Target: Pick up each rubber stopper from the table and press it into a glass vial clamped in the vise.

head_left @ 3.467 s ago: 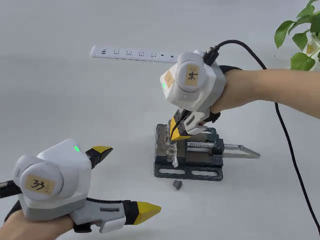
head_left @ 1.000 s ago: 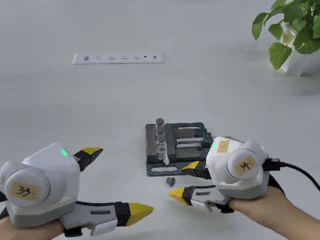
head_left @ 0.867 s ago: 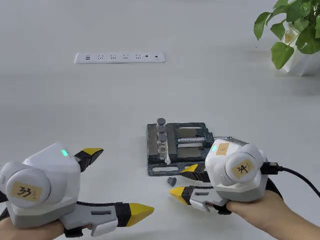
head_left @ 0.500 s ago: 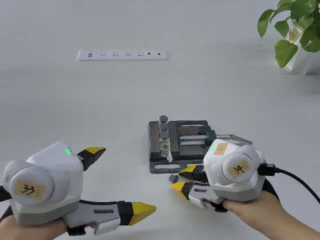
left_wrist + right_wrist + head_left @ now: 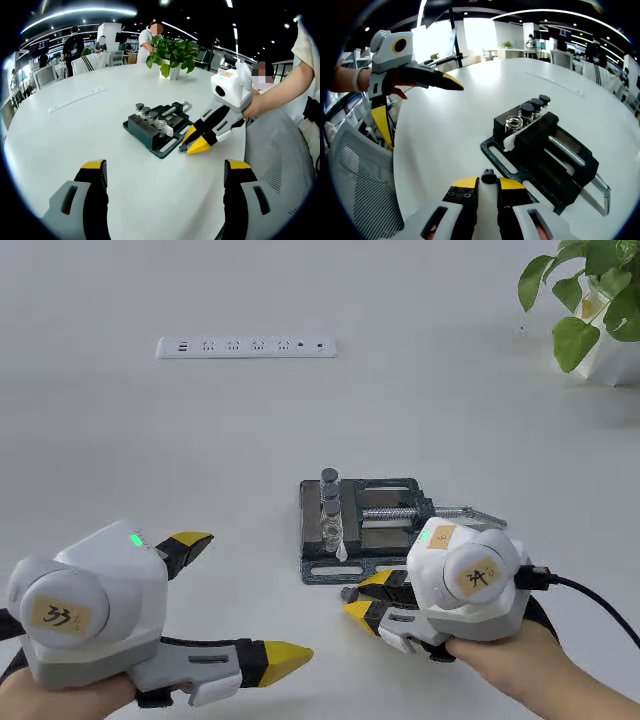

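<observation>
A dark vise (image 5: 385, 532) (image 5: 555, 150) on the white table clamps a row of glass vials. Three carry grey stoppers (image 5: 536, 104); the nearest vial (image 5: 333, 534) (image 5: 512, 123) is uncapped. One loose rubber stopper (image 5: 348, 593) (image 5: 488, 175) lies on the table in front of the vise. My right gripper (image 5: 362, 595) (image 5: 488, 182) is low at the table, its jaws narrowed with the stopper between their tips and a thin gap on each side. At the lower left my left gripper (image 5: 238, 598) (image 5: 165, 172) is wide open and holds nothing.
A white power strip (image 5: 246, 346) lies far back on the table. A potted plant (image 5: 590, 300) stands at the back right. The right gripper's black cable (image 5: 605, 610) trails off right. A mesh chair (image 5: 360, 190) sits by the table edge.
My right gripper has come down from above the vise to the table and its jaws have narrowed around the loose stopper. The left gripper has stayed put and open.
</observation>
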Demonstrator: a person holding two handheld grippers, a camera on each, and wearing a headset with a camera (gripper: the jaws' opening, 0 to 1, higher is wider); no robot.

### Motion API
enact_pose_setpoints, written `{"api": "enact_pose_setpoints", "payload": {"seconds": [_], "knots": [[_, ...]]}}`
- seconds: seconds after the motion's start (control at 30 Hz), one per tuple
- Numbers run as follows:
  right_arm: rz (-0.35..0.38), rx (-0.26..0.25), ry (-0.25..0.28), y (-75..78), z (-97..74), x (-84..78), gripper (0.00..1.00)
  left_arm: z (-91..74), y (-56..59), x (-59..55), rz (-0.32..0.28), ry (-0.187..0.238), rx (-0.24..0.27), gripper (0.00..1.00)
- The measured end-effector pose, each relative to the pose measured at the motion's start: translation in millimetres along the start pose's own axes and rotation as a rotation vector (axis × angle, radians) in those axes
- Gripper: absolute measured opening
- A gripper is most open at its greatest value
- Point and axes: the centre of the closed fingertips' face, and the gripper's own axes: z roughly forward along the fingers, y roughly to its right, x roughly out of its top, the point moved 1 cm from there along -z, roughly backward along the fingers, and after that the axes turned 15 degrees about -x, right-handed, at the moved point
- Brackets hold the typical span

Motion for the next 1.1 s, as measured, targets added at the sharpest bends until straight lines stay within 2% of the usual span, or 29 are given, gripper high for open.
{"api": "enact_pose_setpoints", "payload": {"seconds": [0.27,0.33,0.4,0.43,0.53,0.7,0.93,0.97,1.03,1.07,1.1], "knots": [[-0.021,-0.011,0.004,4.3,-0.2,0.7,0.07,2.1,1.6,0.6,0.007,-0.002,-0.004,0.96],[-0.031,0.018,-0.011,2.7,-5.2,1.7,0.07,4.1,3.1,0.5,0.022,-0.011,-0.012,0.95],[-0.096,0.032,-0.009,3.6,-12.3,4.7,0.07,6.1,4.9,0.6,0.059,-0.027,-0.019,0.93],[-0.101,0.033,-0.009,4.4,-14.9,6.9,0.07,7.6,7.2,2.1,0.066,-0.028,-0.023,0.92],[-0.129,0.081,-0.039,4.9,-25.5,10.3,0.07,12.6,13.7,4.9,0.096,-0.045,-0.041,0.9],[-0.244,0.129,-0.074,14.9,-42.5,17.2,0.07,20.9,26.7,12.7,0.14,-0.057,-0.076,0.86],[-0.451,0.222,-0.103,24.2,-72.7,39.9,0.07,29.0,37.5,27.7,0.199,-0.065,-0.114,0.73],[-0.474,0.252,-0.111,23.0,-78.8,43.3,0.07,30.2,39.0,30.7,0.207,-0.065,-0.122,0.72],[-0.504,0.276,-0.112,22.5,-85.8,49.7,0.07,31.7,40.7,34.4,0.214,-0.067,-0.132,0.68],[-0.543,0.296,-0.137,23.1,-90.5,49.3,0.07,32.6,43.5,38.4,0.229,-0.067,-0.145,0.66],[-0.573,0.299,-0.141,24.3,-92.2,50.8,0.07,33.2,46.1,41.5,0.232,-0.065,-0.156,0.64]]}}
